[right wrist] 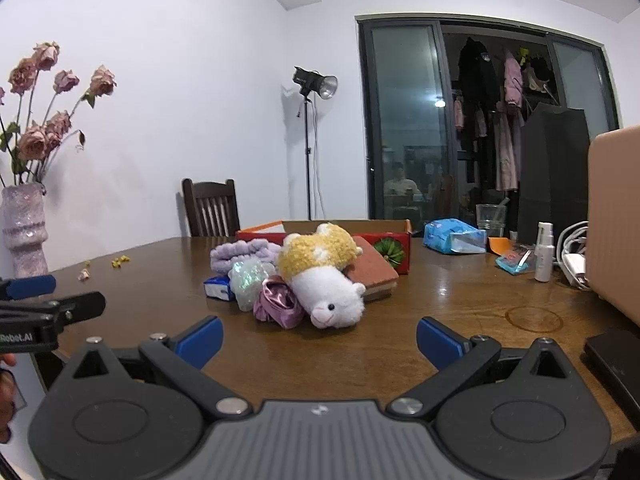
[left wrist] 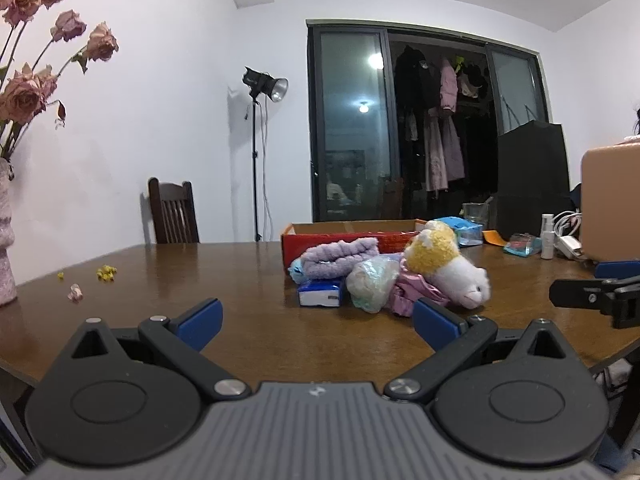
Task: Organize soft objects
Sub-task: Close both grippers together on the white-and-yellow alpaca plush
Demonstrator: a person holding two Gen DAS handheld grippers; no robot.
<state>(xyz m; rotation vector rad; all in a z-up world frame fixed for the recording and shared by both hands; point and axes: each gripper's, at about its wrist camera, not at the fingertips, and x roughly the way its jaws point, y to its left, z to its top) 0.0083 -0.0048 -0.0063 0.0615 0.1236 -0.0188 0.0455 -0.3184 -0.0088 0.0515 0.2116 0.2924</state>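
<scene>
Right wrist view: plush toy [right wrist: 320, 276] lies on the worktop [right wrist: 440, 320] at the front of a small heap, white snout toward the camera, yellow woolly back toward the red box [right wrist: 396, 250]. Its long axis runs roughly 5 to 11 o'clock in this view. Touching it at 9 o'clock: purple satin scrunchie [right wrist: 278, 306], clear crinkly bag [right wrist: 250, 278], lilac towel [right wrist: 244, 254], blue tissue pack [right wrist: 218, 288]. A brick-coloured sponge block [right wrist: 374, 270] sits under its 3 o'clock flank.

Right tongs [right wrist: 319, 340] are spread wide, holding nothing; the plush sits at 12 o'clock, near, almost centred between the blue pads. Judgement: the right hand is the nearer and better aligned; a straight advance would meet the snout end, so the tongs may need to close across the body rather than along it.

Left tongs [left wrist: 316, 322] are also wide and empty. From here the heap lies at about 1 o'clock, plush [left wrist: 444, 270] on the far right of it, towel [left wrist: 340, 258] and tissue pack [left wrist: 320, 294] nearer.

View differences: the sponge block shows only from the right wrist; the left wrist view hides it behind the plush. Each view catches the other tongs at its edge. Box interior not visible in either.
</scene>
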